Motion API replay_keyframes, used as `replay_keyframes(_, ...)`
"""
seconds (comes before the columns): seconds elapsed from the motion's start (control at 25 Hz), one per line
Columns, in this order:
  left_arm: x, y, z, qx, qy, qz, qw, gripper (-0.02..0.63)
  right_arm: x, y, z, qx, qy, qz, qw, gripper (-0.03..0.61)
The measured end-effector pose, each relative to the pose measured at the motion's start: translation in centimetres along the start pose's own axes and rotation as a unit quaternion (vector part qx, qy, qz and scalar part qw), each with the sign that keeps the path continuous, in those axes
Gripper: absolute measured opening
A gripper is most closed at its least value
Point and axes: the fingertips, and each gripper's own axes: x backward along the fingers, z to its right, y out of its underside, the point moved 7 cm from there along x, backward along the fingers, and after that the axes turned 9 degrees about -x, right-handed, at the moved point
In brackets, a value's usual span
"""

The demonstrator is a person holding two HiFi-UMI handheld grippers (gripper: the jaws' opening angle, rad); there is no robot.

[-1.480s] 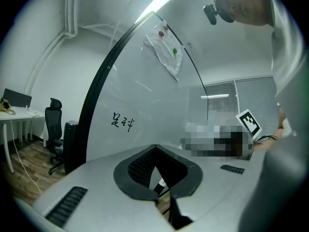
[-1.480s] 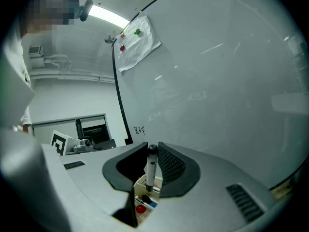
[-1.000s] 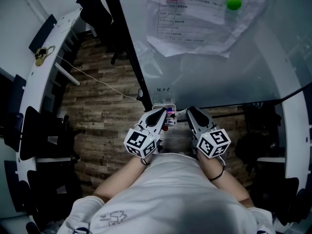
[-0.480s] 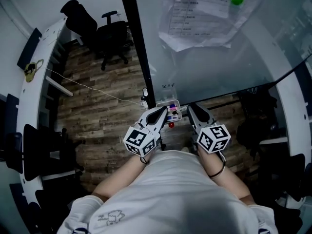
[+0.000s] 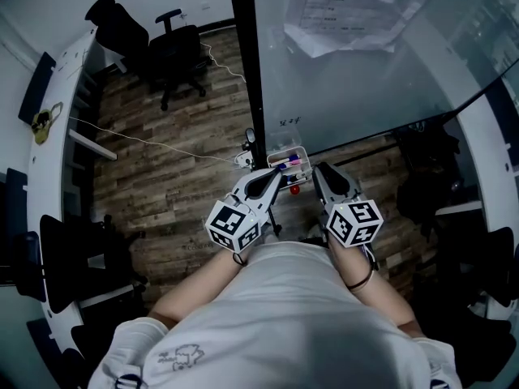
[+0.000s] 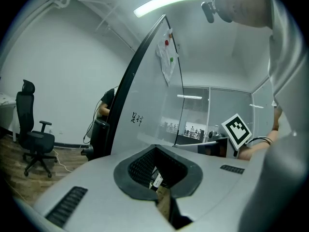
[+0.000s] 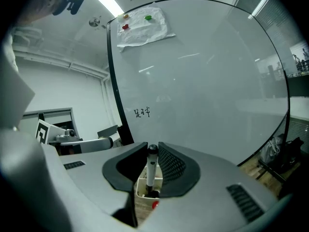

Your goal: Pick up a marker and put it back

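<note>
The marker (image 7: 151, 170) stands upright in a small white holder (image 7: 141, 190), black cap up, its lower end down inside the box. The right hand-held gripper (image 7: 152, 145) is clenched on it, one jaw at either side of the cap. A small red thing (image 7: 155, 204) shows just below the holder, at 6 o'clock from the marker.

In the head view the holder (image 5: 285, 151) sits at the lower edge of the whiteboard (image 5: 365, 96), with coloured markers lying in it. The right hand-held gripper (image 5: 322, 175) is at 4 o'clock from it and the left hand-held gripper (image 5: 272, 181) at 7 o'clock, both close in. The left hand-held gripper (image 6: 155, 148) has its jaw tips together and grasps nothing; through the hollow between its pads only a glimpse of something white shows.

At 12 o'clock on the board hang sheets of paper (image 7: 142, 28), with a little handwriting (image 7: 142, 112) lower down. A black office chair (image 5: 174, 51) stands on the wood floor (image 5: 178, 177) at 10 o'clock, well apart.
</note>
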Motion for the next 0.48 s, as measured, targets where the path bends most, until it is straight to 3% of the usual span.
replay_keyframes(0.2,-0.4,0.6,0.1,0.004,0.008,-0.01,0.9999,0.006,-0.5,0.8,1.2,0.0,0.024,-0.011,1.0,0.075)
replay_keyframes(0.48,-1.9,1.4,-0.4,0.017,0.005,-0.02,0.9996,0.006,-1.8,1.4,2.9,-0.007,0.026,-0.035,0.999,0.075)
